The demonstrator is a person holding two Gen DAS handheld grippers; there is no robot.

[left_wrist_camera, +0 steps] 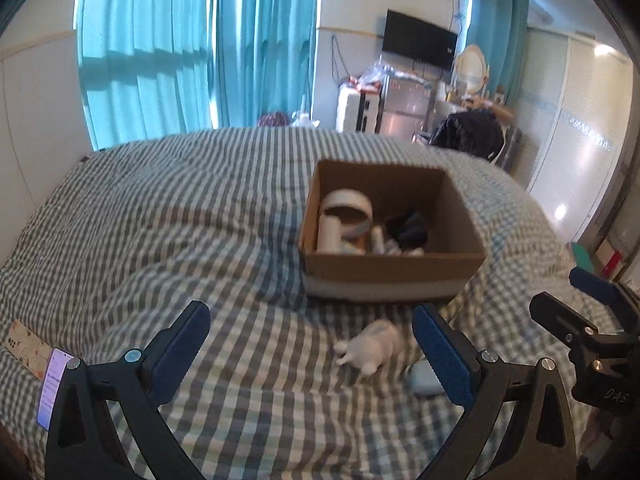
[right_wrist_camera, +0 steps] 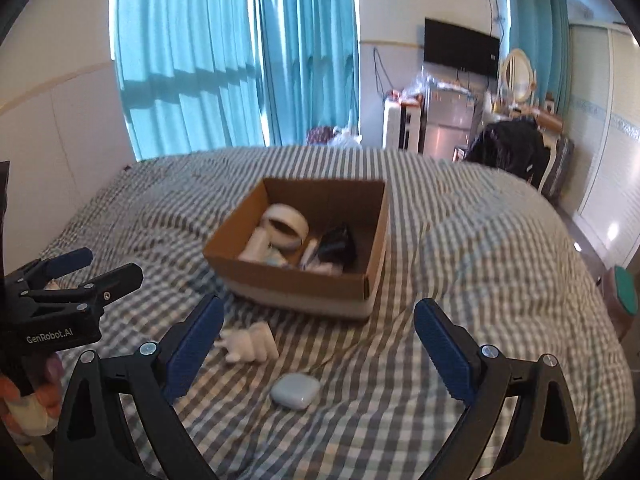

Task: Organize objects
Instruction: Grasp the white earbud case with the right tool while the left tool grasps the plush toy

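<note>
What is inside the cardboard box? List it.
Inside the cardboard box: a white tape roll, a white cylinder, a black object, small white pieces. The near wall hides the floor and anything beneath them.

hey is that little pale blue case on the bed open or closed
Closed. The case lies flat on the checked bedspread with its lid down and no gap showing, in front of the cardboard box, not in it.
</note>
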